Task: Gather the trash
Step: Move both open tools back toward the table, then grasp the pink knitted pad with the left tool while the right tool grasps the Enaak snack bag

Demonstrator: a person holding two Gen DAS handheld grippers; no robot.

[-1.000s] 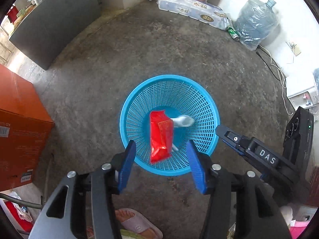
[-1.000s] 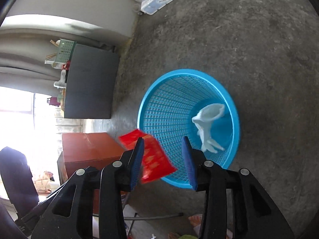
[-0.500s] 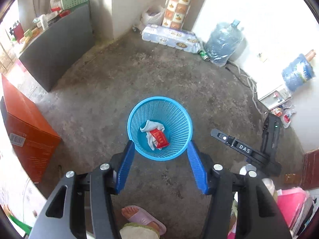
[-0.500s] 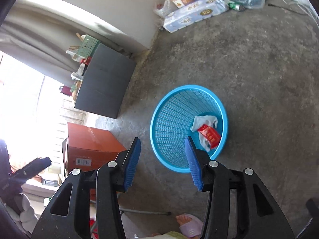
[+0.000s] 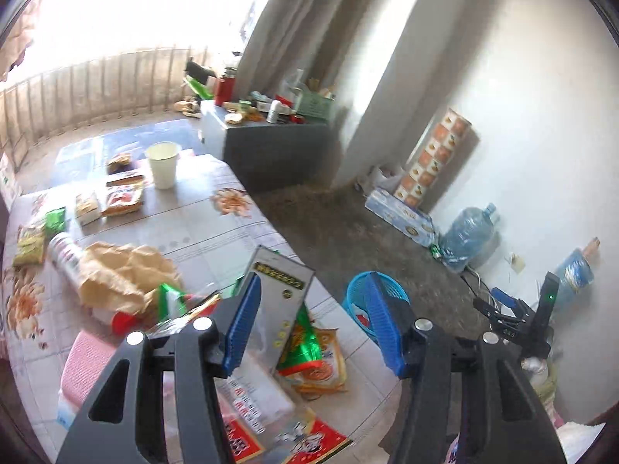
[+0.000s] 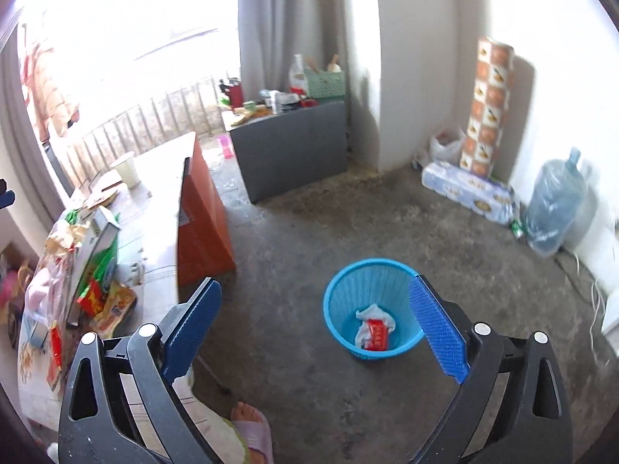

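1. Presently, left tongs (image 5: 313,319): half open, nothing between the pads, pointing down over the worktop (image 5: 201,232).
2. Right tongs (image 6: 315,328): jaws just opened wide, empty, aimed at the floor by the blue basket (image 6: 336,290).
3. Basket holds a red wrapper (image 6: 376,334) and white paper (image 6: 369,315).
4. Remaining trash: the boxed carton (image 5: 284,294) lies just ahead of the left tongs, long axis running away from them; left hand likely nearer.

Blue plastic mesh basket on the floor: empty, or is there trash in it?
Not empty. The blue plastic mesh basket stands upright, with a red wrapper lying on crumpled white paper at its bottom.
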